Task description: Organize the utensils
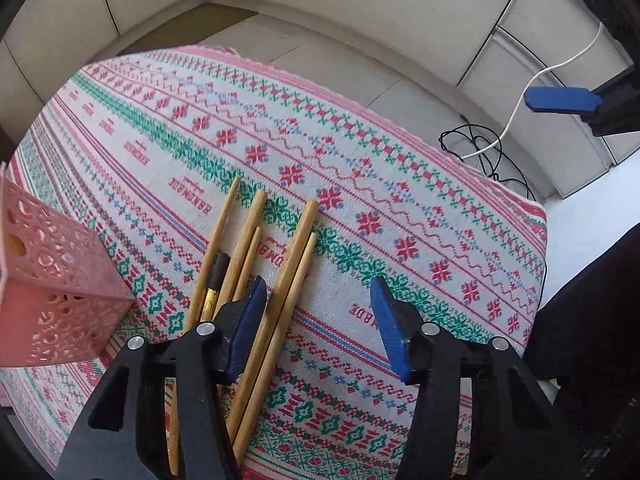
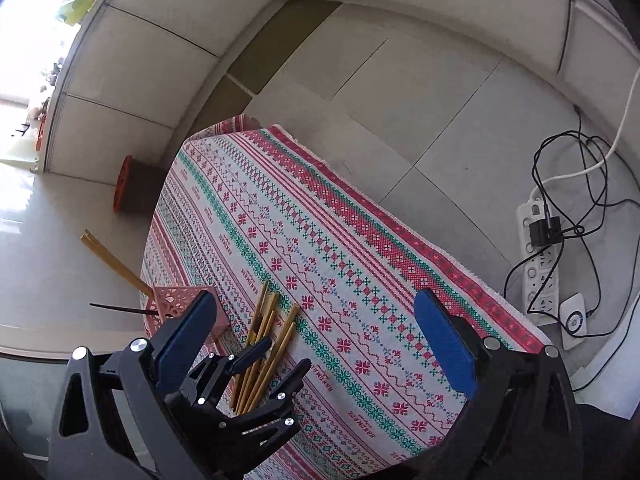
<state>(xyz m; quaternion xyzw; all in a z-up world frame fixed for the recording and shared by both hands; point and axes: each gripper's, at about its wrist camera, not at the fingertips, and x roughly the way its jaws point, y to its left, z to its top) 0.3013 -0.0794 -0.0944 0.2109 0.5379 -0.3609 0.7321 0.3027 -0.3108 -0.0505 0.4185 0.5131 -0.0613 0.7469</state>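
Chopsticks (image 1: pixel 256 280) of pale bamboo, one dark-tipped with a gold band, lay loosely bunched on the patterned tablecloth (image 1: pixel 400 200) beside the pink holder (image 1: pixel 60 292). I saw my left gripper (image 1: pixel 318 312) spread wide over them, its left finger (image 1: pixel 248 328) above the bundle. My right gripper (image 2: pixel 320 344) hung wide open, higher up.

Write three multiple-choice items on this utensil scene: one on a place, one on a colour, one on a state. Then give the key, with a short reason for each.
1. Where do the bamboo chopsticks lie?
A. on the patterned tablecloth
B. on the floor
C. all inside the holder

2. What colour is the perforated holder?
A. green
B. pink
C. black

3. How do the jaws of the left gripper stand?
A. shut on a chopstick
B. shut on nothing
C. open above the chopsticks

Key: 1 A, they lie loose on the cloth beside the holder. 2 B, its lattice walls are pink. 3 C, the blue pads stand wide apart.
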